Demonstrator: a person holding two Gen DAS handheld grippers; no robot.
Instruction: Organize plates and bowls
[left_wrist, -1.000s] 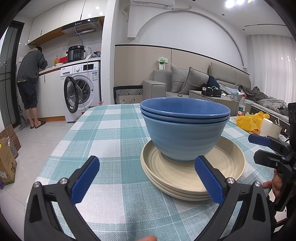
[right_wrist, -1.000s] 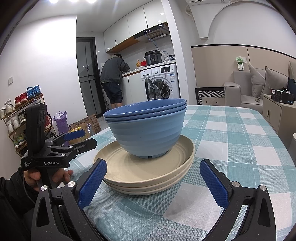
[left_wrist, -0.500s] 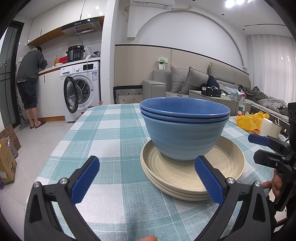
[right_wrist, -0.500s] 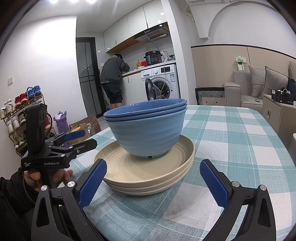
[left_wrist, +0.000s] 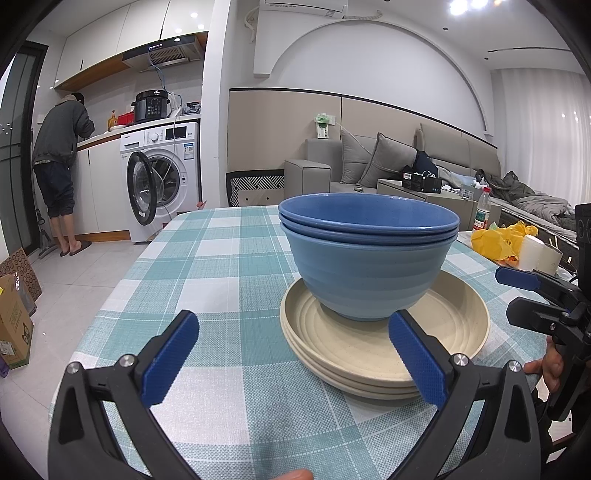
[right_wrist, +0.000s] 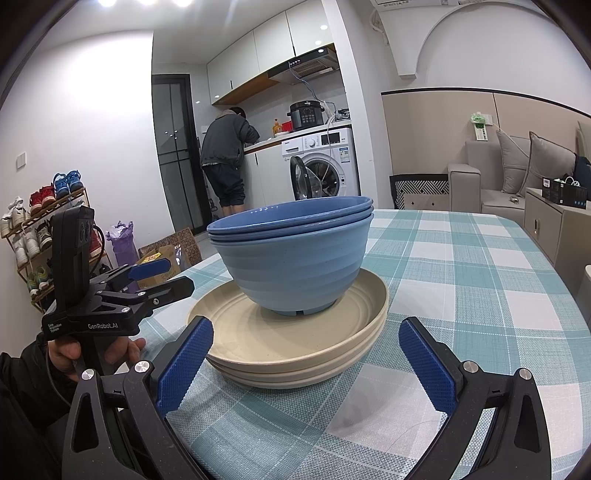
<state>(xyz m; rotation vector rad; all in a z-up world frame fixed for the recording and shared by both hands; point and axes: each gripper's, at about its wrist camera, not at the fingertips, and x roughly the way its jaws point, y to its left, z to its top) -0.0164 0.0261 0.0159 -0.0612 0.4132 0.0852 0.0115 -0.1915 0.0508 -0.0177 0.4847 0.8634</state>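
Three nested blue bowls (left_wrist: 369, 254) sit on stacked cream plates (left_wrist: 384, 347) on our checked tabletop (left_wrist: 229, 266), and we hold left tongs (left_wrist: 295, 363) and right tongs (right_wrist: 304, 363) spread, empty, just before them.

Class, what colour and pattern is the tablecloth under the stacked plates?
The tablecloth is a teal-and-white check, seen best in the left wrist view.

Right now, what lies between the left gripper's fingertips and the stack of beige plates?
Only bare checked tablecloth, seen in the left wrist view. The open left gripper hovers just short of the beige plates, which carry the blue bowls.
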